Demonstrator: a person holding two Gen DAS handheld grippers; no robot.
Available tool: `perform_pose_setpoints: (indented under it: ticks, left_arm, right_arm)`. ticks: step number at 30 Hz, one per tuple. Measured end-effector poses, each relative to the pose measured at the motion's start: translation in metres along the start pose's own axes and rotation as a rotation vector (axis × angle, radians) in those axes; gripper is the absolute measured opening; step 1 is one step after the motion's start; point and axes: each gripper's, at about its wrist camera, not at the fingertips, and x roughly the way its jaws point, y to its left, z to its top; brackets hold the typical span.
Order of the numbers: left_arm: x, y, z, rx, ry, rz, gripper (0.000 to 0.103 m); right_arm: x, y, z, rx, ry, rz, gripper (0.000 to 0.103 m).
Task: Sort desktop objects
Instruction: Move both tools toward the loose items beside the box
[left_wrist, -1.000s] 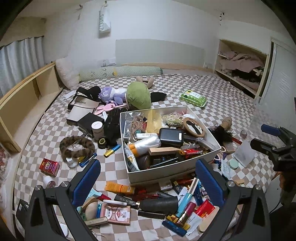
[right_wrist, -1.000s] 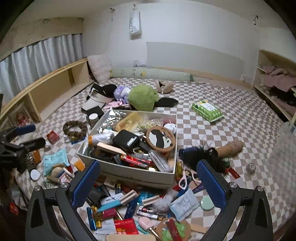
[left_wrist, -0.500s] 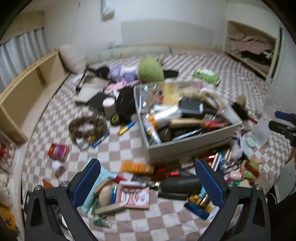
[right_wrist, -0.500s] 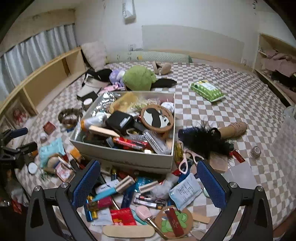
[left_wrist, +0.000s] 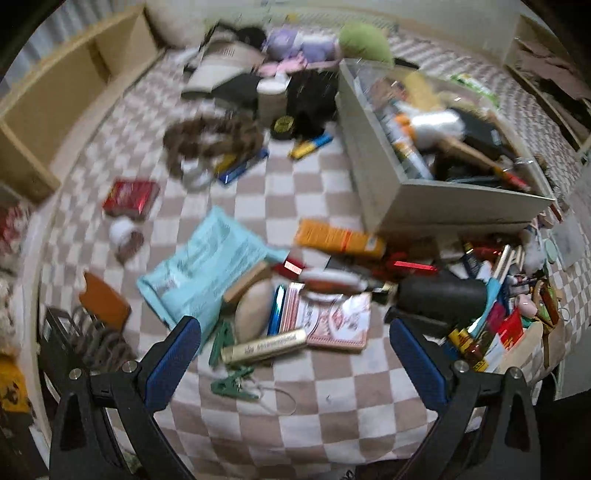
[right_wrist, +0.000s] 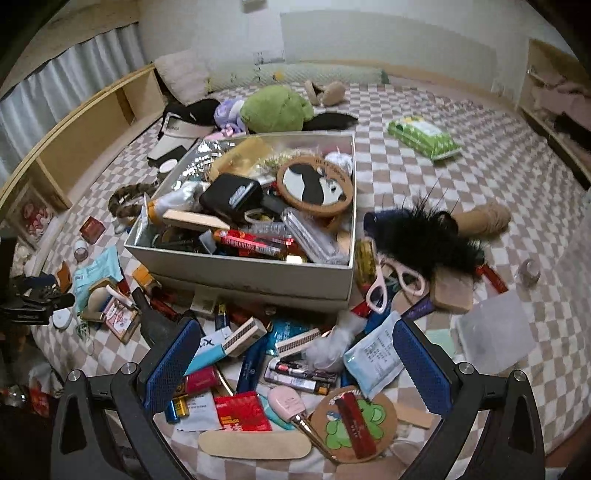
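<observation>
Green clips (left_wrist: 226, 363) show only in left view; both grippers, left (left_wrist: 295, 354) & right (right_wrist: 295, 354), spread wide, empty.

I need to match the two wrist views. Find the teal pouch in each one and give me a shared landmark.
Left wrist: the teal pouch lies centre-left on the checked cover, just above the left gripper.
Right wrist: it is small at the left edge, left of the box's near corner.
Shared landmark: the white box, right of the pouch in both views.
</observation>
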Motion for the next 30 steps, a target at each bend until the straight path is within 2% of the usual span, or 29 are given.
perform_pose_setpoints:
  ticks: [8, 13, 23, 30]
  left_arm:
    - [0.049, 0.017, -0.006, -0.063, 0.174, -0.038, 0.103]
    - [0.07, 0.021, -0.009, -0.114, 0.243, -0.066, 0.103]
    - [0.09, 0.018, -0.01, -0.113, 0.283, 0.013, 0.103]
    - [0.101, 0.018, -0.015, -0.117, 0.31, 0.022, 0.101]
  right_arm:
    - [0.021, 0.005, -0.006, -0.032, 0.085, -0.006, 0.103]
    - [0.031, 0.008, -0.009, -0.059, 0.127, -0.013, 0.103]
    - [0.055, 0.002, -0.024, -0.097, 0.239, -0.026, 0.103]
    - [0.066, -0.017, -0.038, -0.095, 0.323, -0.059, 0.103]
